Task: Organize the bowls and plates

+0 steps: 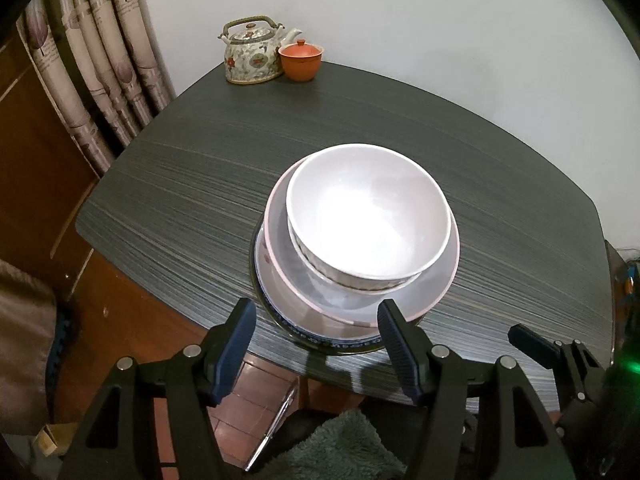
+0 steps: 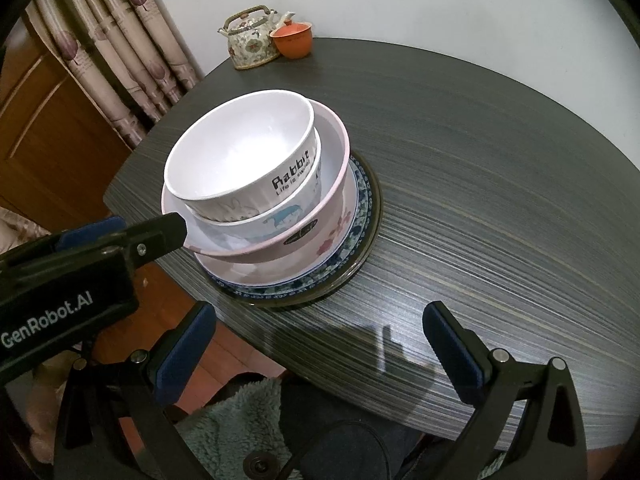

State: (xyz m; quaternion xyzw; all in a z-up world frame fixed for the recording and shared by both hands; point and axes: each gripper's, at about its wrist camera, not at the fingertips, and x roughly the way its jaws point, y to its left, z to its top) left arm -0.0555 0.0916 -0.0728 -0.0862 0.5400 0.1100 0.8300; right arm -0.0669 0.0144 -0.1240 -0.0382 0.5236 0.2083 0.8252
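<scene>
My left gripper (image 1: 316, 340) is spread wide and holds nothing; its 2 blue-padded fingers sit just short of the near rim of the stack, apart from it. From this side I look down into the top bowl (image 1: 368, 216), white inside, nested in a second bowl whose ribbed wall shows under it. Both sit off-centre in the pink-rimmed dish (image 1: 360, 308), pushed toward the far right of it. That lean is my first worry: if I nudge the dish rim while closing, the 2 bowls could slide or tip inside it.

Below the dish comes the blue-patterned plate (image 2: 362, 208), and under that a dark glass plate (image 2: 372, 236), all resting on the grey striped table (image 2: 500, 200) near its front edge. A stack this close to the edge could be pushed off toward the floor by a clumsy shove from the far side, or dragged off by a pull toward me.

My right gripper (image 2: 320, 352) is also wide open and empty, hanging over the table's near edge, well apart from the stack. The glazed rims look slippery to me, so a pinch on 1 wall could slip.

The teapot (image 2: 252, 42) and the orange lidded cup (image 2: 292, 40) stand touching at the far edge, well clear.
</scene>
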